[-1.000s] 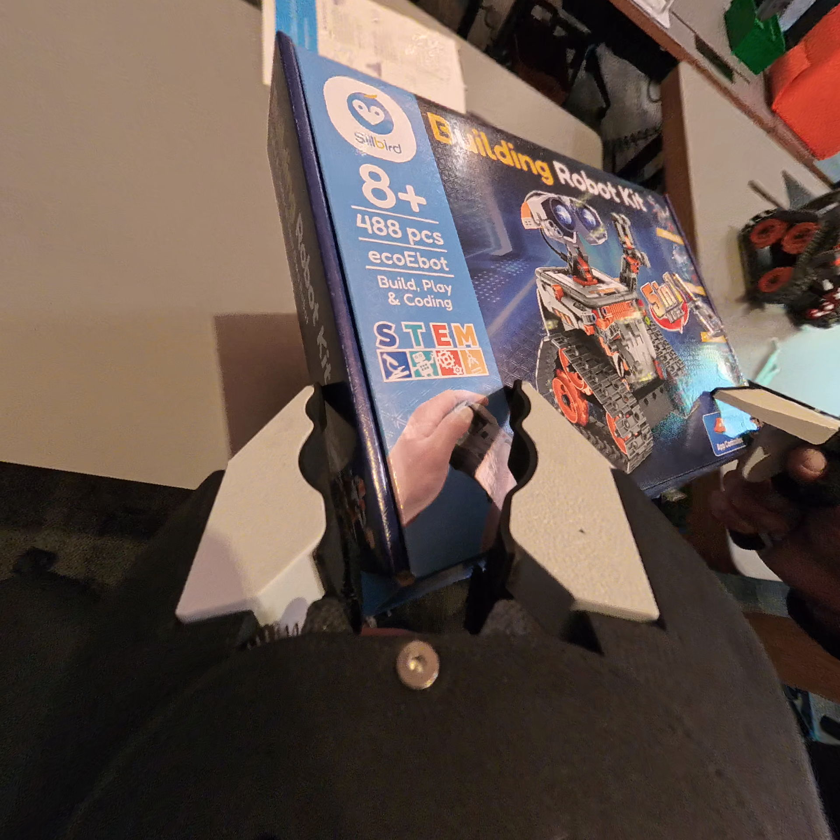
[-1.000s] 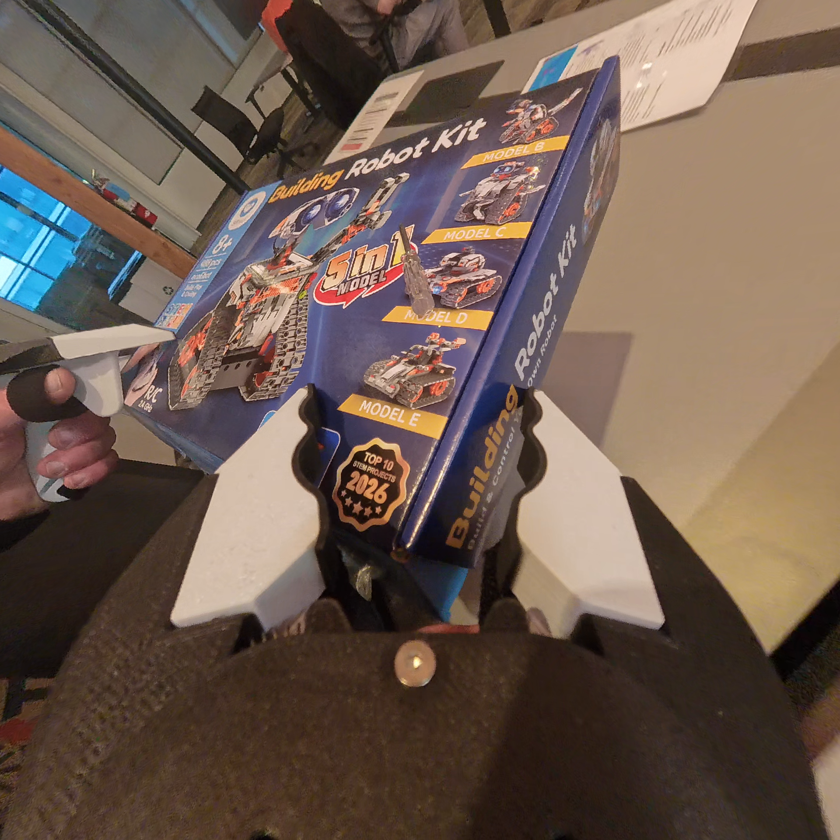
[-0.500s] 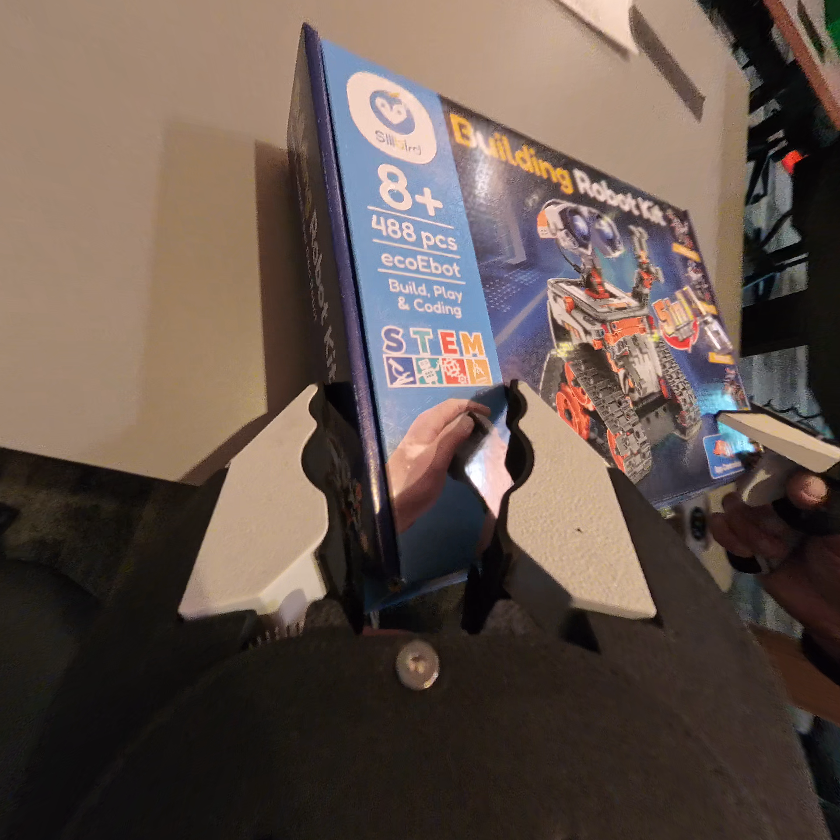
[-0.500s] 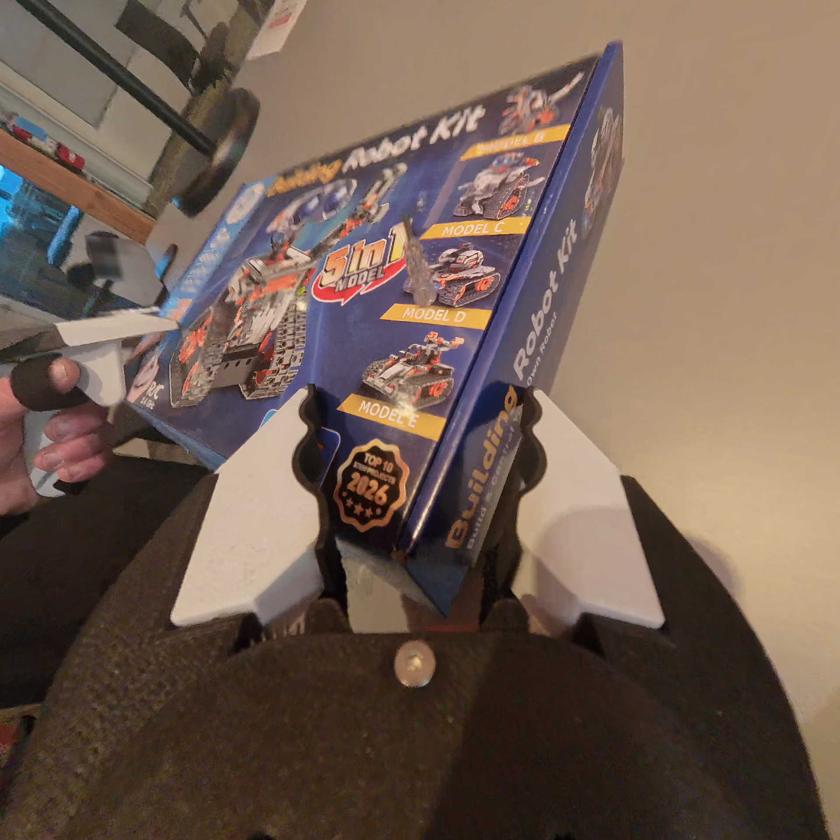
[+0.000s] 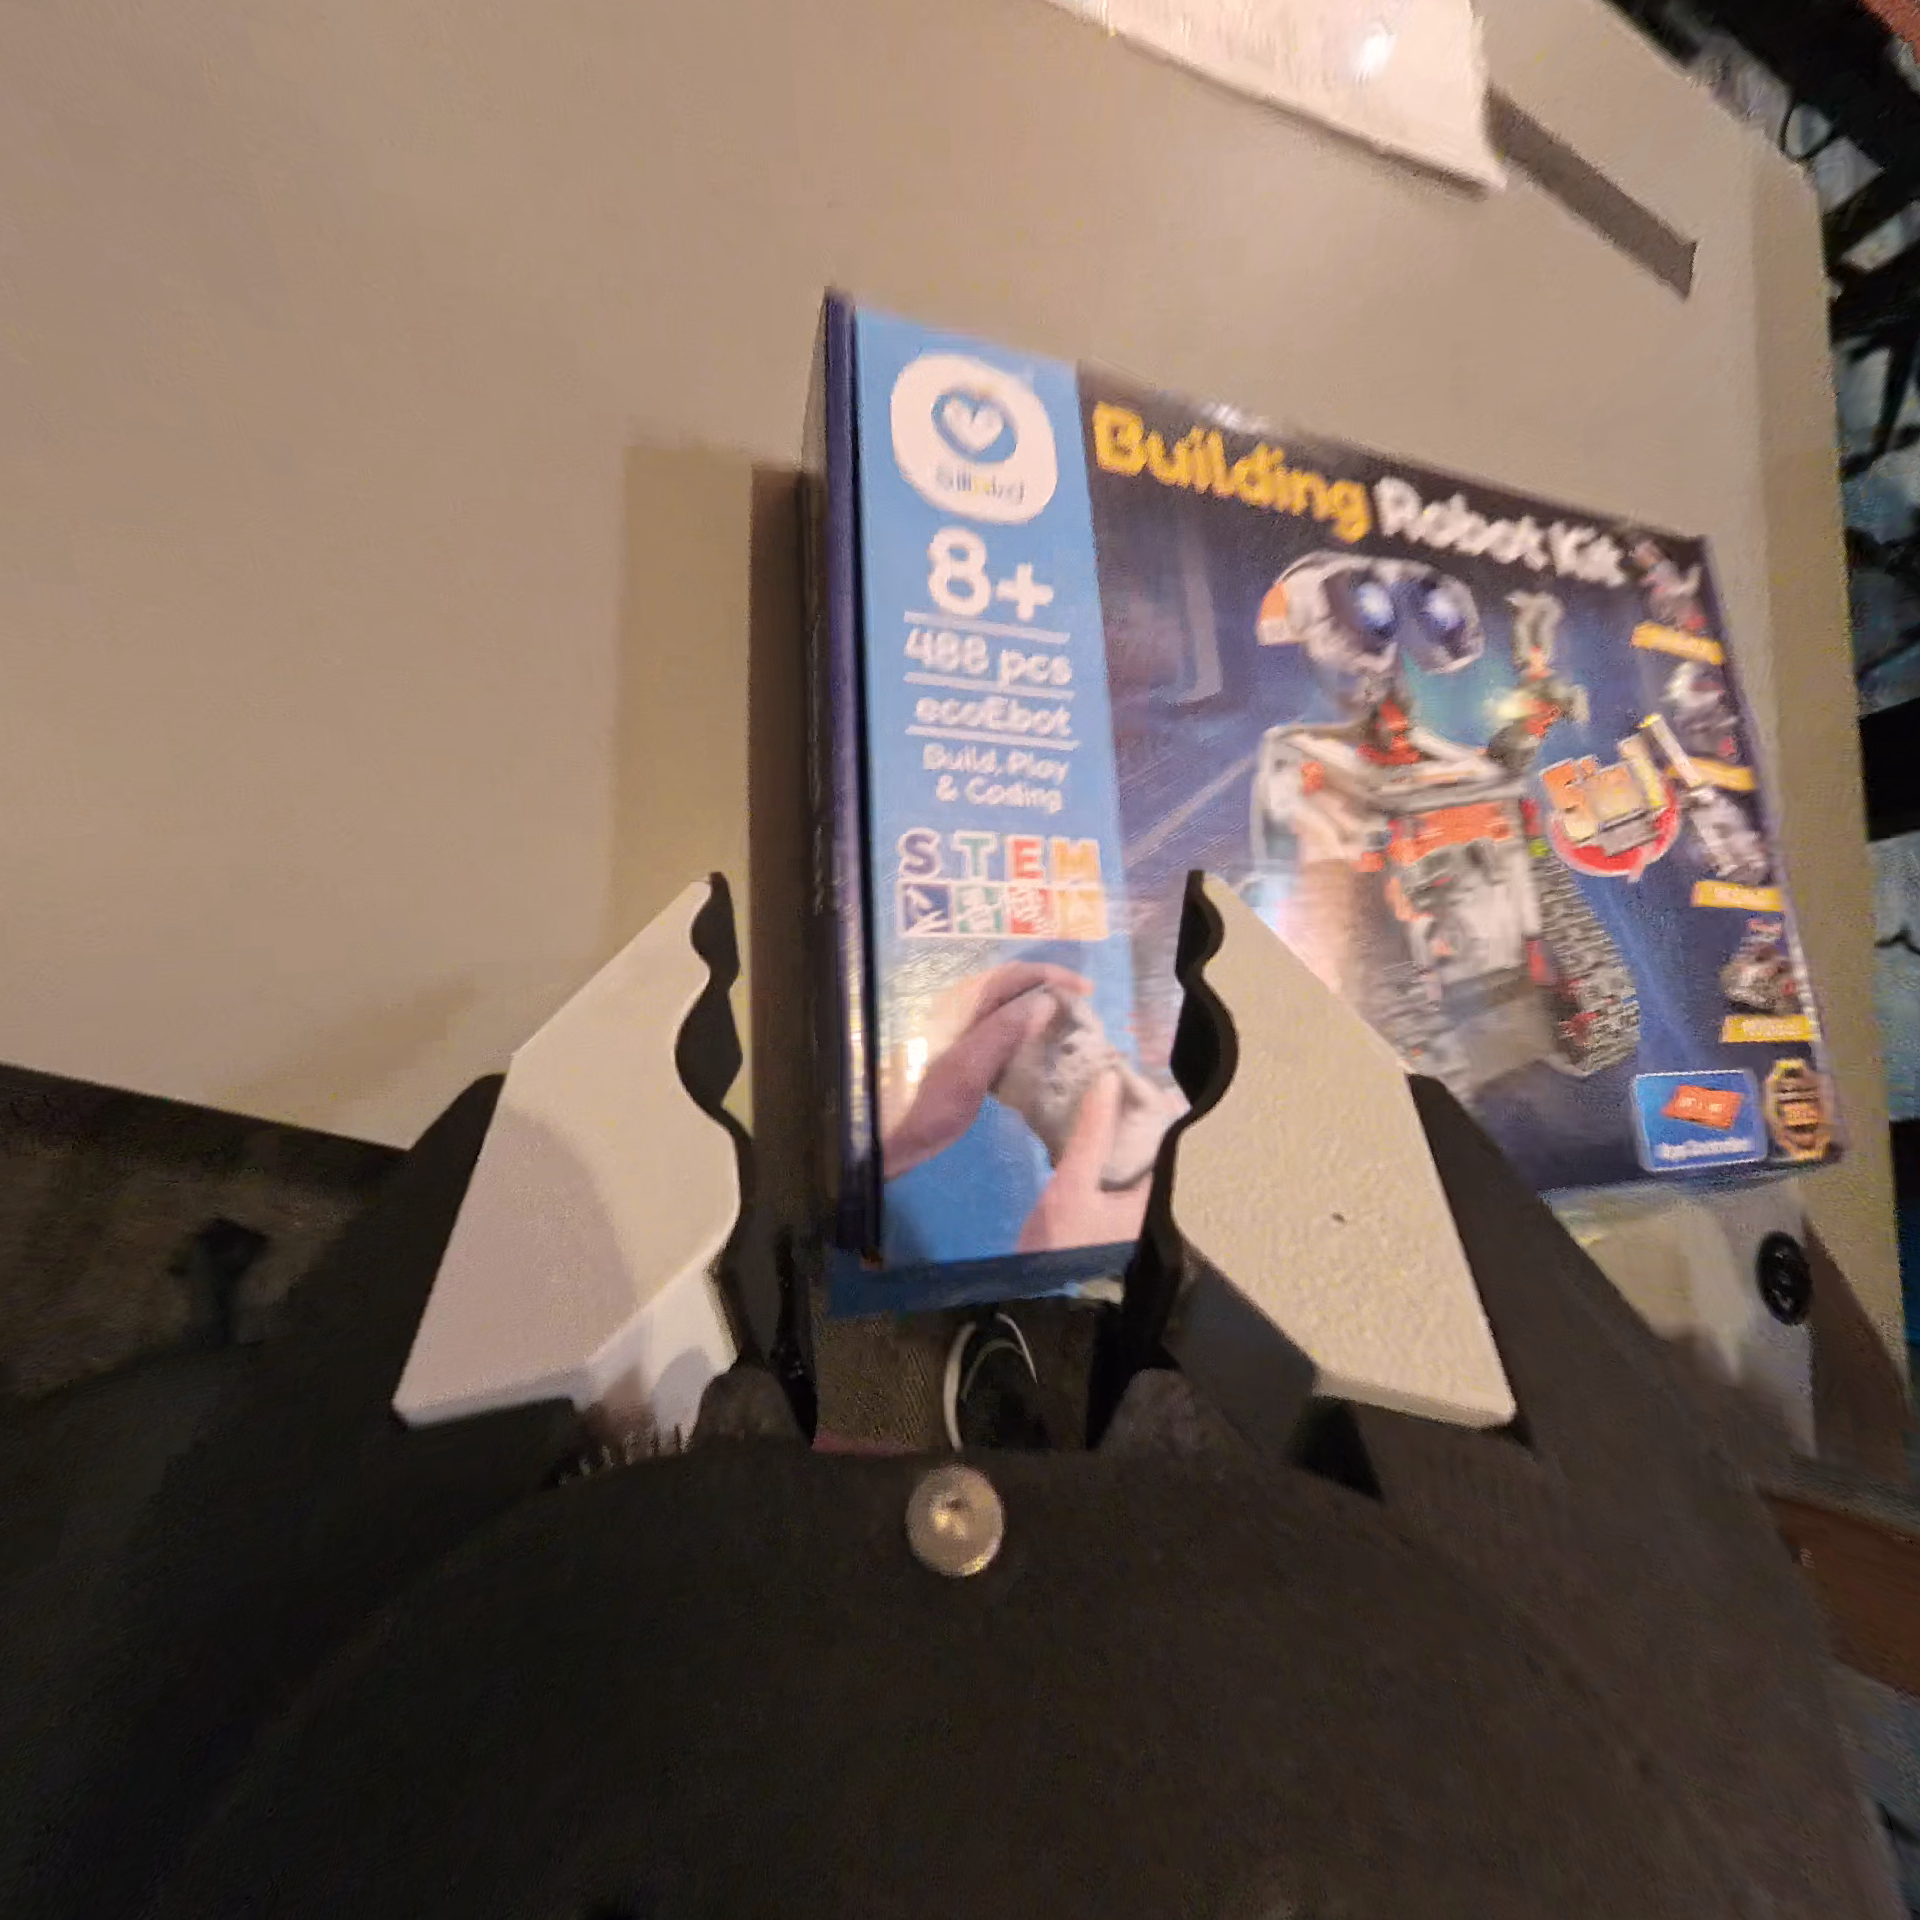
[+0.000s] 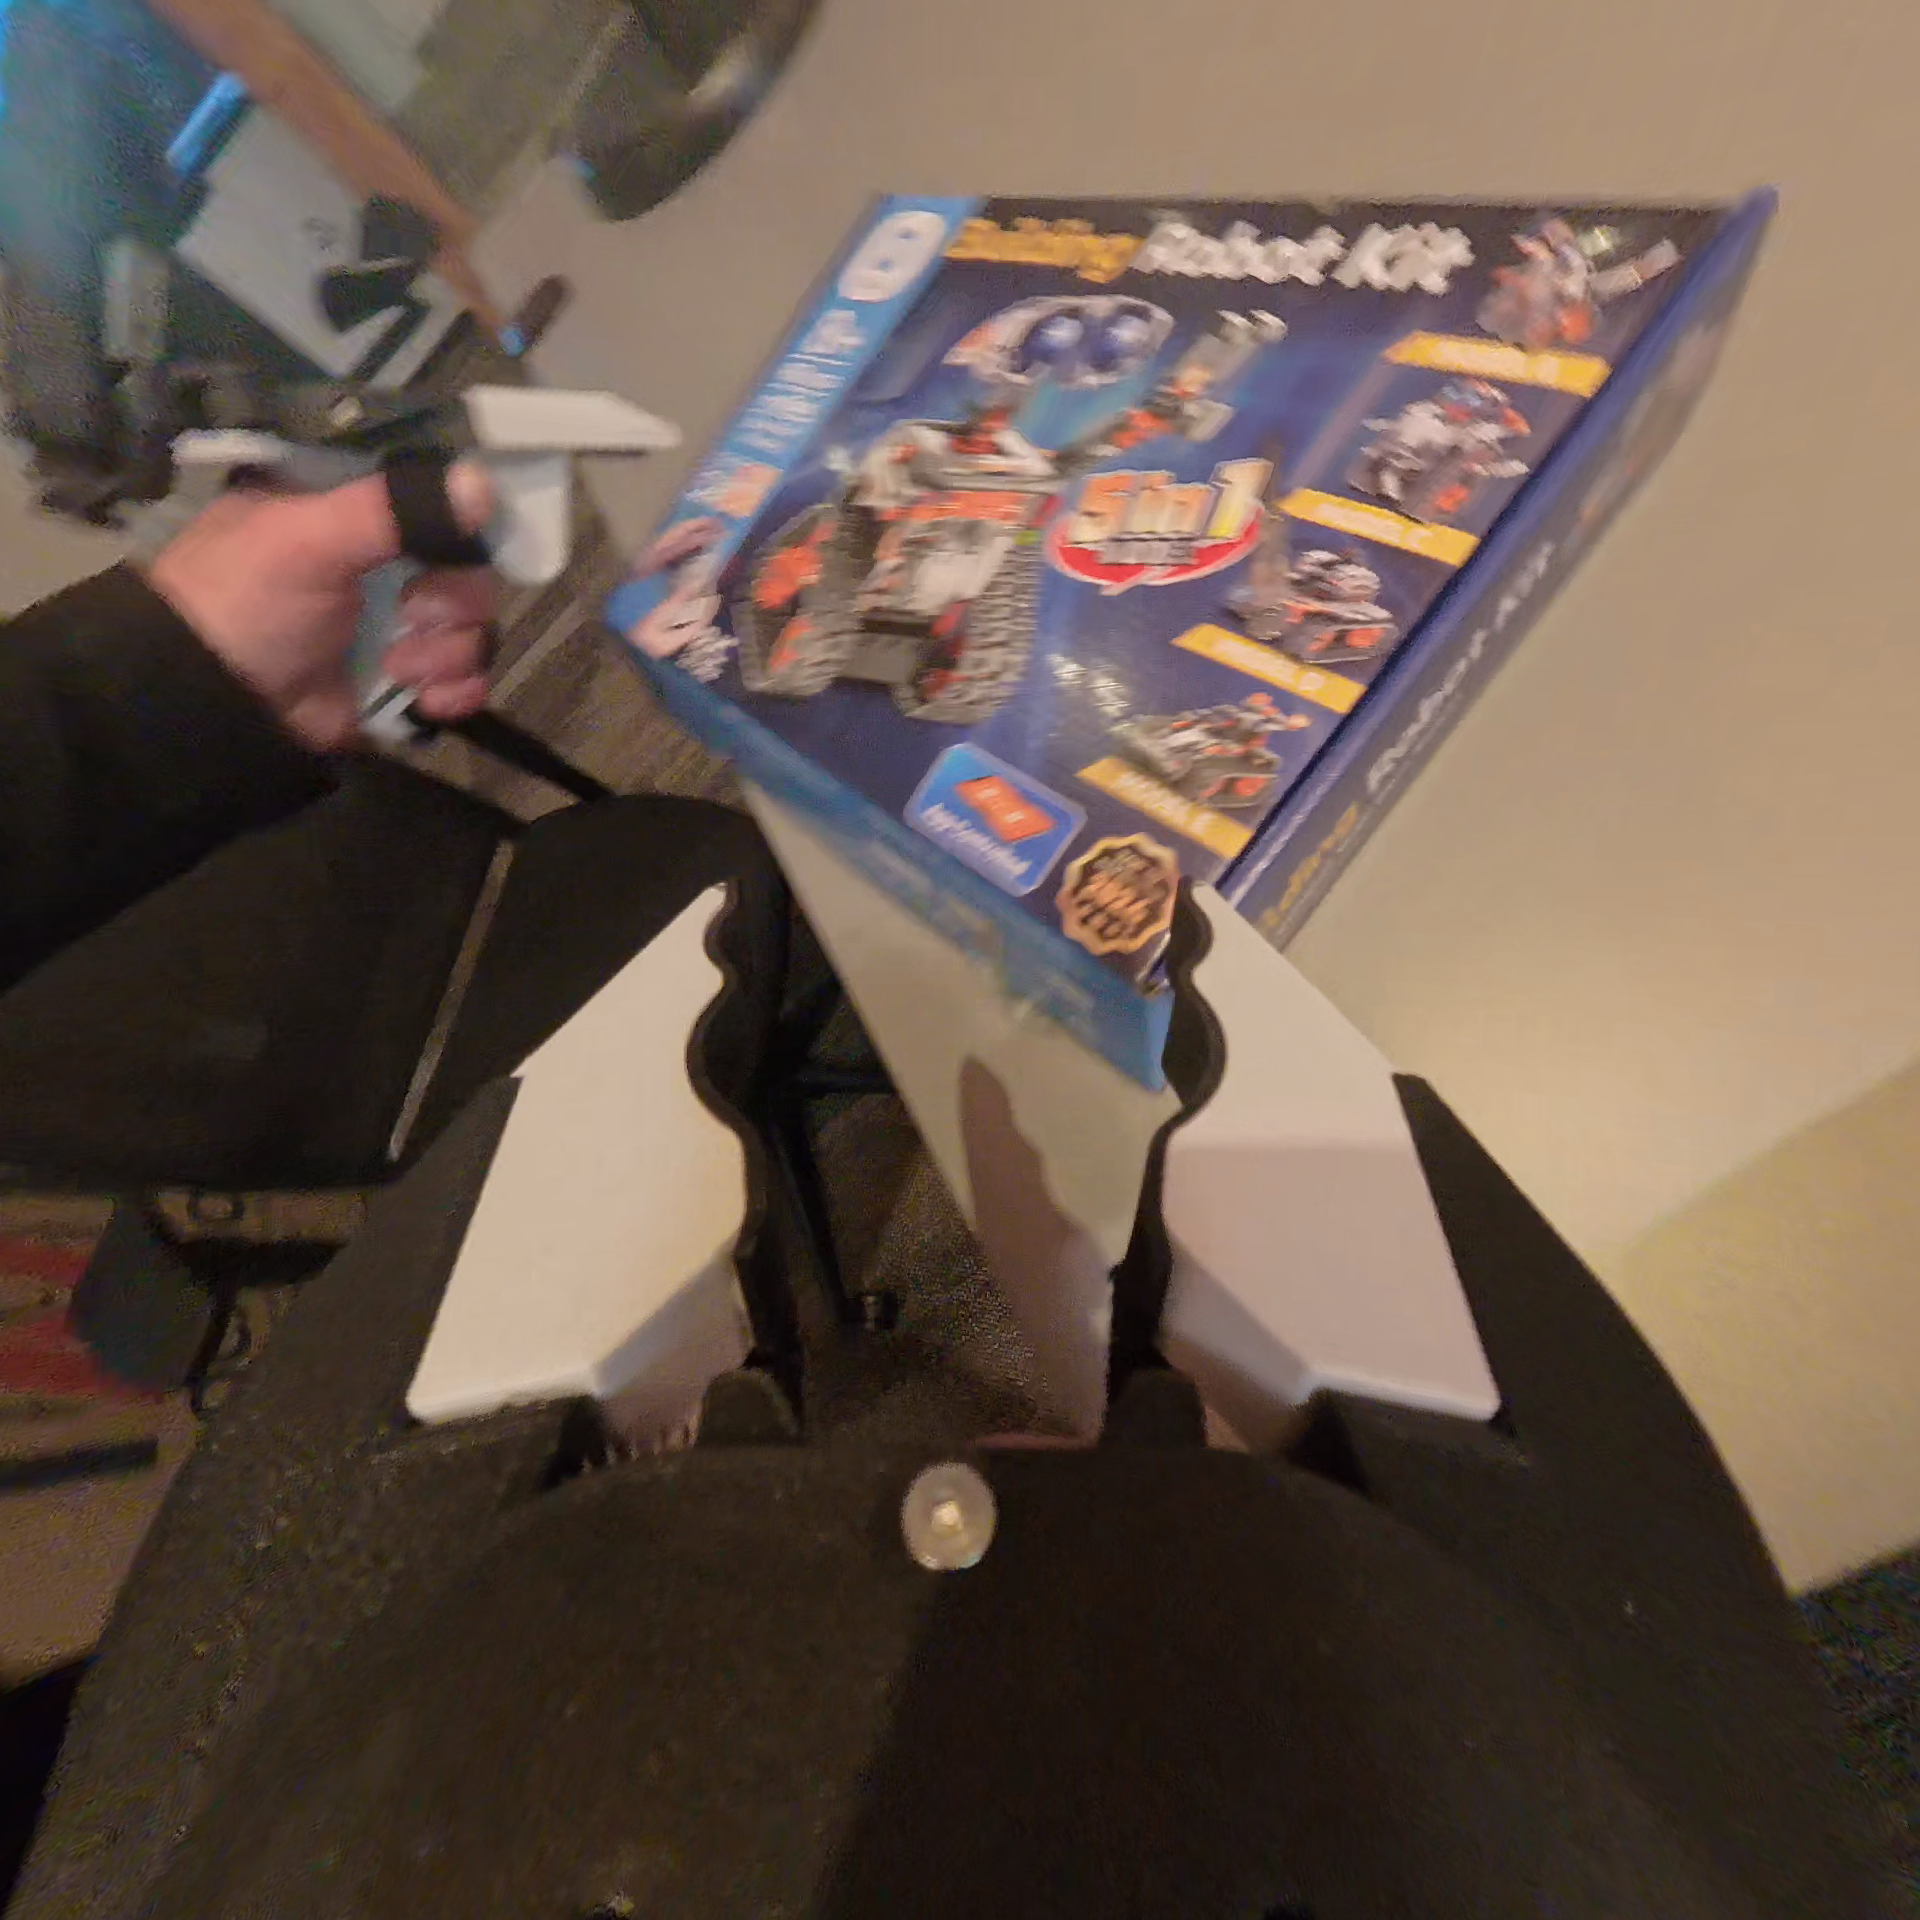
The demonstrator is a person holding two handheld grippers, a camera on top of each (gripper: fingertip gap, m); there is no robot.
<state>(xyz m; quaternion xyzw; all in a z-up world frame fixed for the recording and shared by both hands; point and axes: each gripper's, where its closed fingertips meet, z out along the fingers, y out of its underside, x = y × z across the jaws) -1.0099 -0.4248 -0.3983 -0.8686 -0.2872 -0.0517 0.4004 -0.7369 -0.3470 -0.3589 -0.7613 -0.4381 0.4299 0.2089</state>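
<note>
A blue toy-kit box with a tracked robot pictured on it lies flat on a beige table, its near edge at the table's front edge. My left gripper is open and drawn back from the box's near left corner, with a gap beside its left finger. In the right wrist view the box lies ahead. My right gripper is open, and the box's near right corner sits just inside its right finger. The left gripper shows there too, clear of the box's left end, in a hand.
A white paper sheet and a dark strip lie on the table behind the box. Dark clutter and shelves stand beyond the table's right side. A dark sleeve and carpeted floor are at the lower left.
The box went from tilted and held at both near corners to lying flat on the table. Both grippers have let go and pulled back; the left one has moved clear of the box.
</note>
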